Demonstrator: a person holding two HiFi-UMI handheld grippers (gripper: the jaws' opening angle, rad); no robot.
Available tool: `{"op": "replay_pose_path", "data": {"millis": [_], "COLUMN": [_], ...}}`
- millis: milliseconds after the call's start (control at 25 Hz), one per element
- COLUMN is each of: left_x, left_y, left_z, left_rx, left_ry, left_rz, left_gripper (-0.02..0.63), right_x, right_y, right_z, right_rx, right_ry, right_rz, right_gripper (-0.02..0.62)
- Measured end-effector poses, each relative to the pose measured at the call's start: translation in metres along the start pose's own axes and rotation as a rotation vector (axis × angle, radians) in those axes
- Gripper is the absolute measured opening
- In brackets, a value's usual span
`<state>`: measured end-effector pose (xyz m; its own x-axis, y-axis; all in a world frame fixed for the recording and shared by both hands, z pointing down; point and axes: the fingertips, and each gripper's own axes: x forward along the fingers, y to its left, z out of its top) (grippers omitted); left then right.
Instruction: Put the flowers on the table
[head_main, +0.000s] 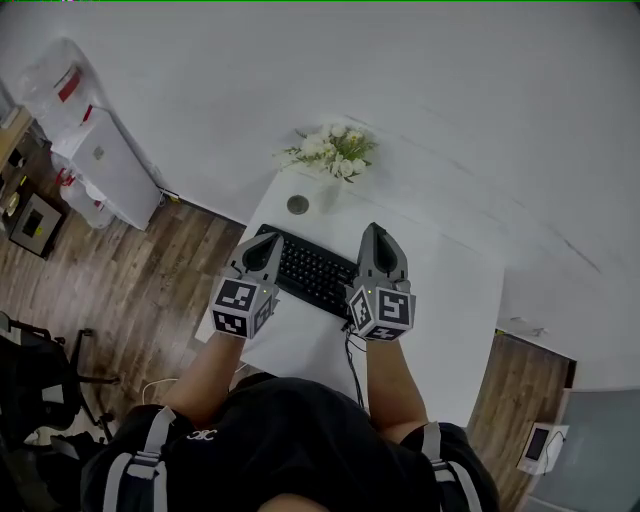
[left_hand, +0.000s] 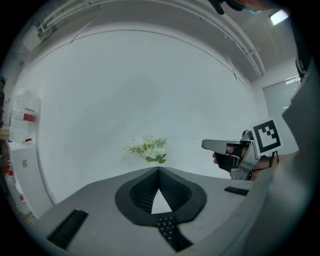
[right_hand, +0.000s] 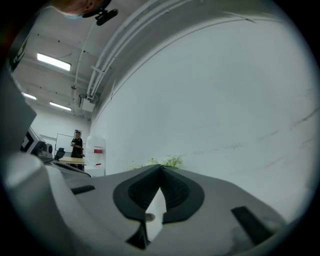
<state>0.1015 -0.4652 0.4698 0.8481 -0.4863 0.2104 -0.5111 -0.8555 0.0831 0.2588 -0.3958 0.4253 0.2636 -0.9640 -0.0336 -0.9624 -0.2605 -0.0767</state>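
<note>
A bunch of white flowers with green leaves (head_main: 332, 150) stands at the far end of the white table (head_main: 450, 300), against the wall. It shows ahead in the left gripper view (left_hand: 147, 149), and the flowers (right_hand: 165, 161) peek just over the jaws in the right gripper view. My left gripper (head_main: 268, 240) hovers over the left end of a black keyboard (head_main: 310, 270), tips together, holding nothing. My right gripper (head_main: 378, 232) hangs over the keyboard's right end, also shut and empty. Both point toward the flowers, well short of them. The left gripper view shows the right gripper (left_hand: 212, 145) beside it.
A round cable hole (head_main: 297, 204) sits in the table between keyboard and flowers. A cable (head_main: 352, 365) runs off the near edge. A white cabinet (head_main: 110, 165) and a plastic bag (head_main: 60, 85) stand left, with an office chair (head_main: 40, 370) on the wood floor. A person (right_hand: 77, 144) stands far off.
</note>
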Motion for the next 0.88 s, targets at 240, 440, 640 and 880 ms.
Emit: {"op": "replay_pose_path", "data": {"millis": [240,440,640,880], "left_x": [0.005,0.009,0.006,0.000], "left_y": [-0.052,-0.081,-0.092,-0.093], "left_z": [0.009,0.014,0.016,0.018], "left_rx": [0.011,0.032,0.048,0.057], "left_ry": [-0.014,-0.019,-0.013,-0.013], "left_rz": [-0.048,-0.068,-0.069,-0.058], "left_gripper": [0.002,0.002,0.002,0.002], "right_x": [-0.054,-0.074,-0.080,-0.082], "right_y": [-0.027,-0.044,-0.051,-0.047], "right_z": [-0.005,-0.009,0.000,0.003], "right_rx": [0.037,0.061,0.076,0.077], "right_ry": [0.043,0.062,0.049,0.042], "right_rz": [-0.063,-0.062,-0.061,-0.048], "right_gripper": [0.000,0.000,0.000,0.000]}}
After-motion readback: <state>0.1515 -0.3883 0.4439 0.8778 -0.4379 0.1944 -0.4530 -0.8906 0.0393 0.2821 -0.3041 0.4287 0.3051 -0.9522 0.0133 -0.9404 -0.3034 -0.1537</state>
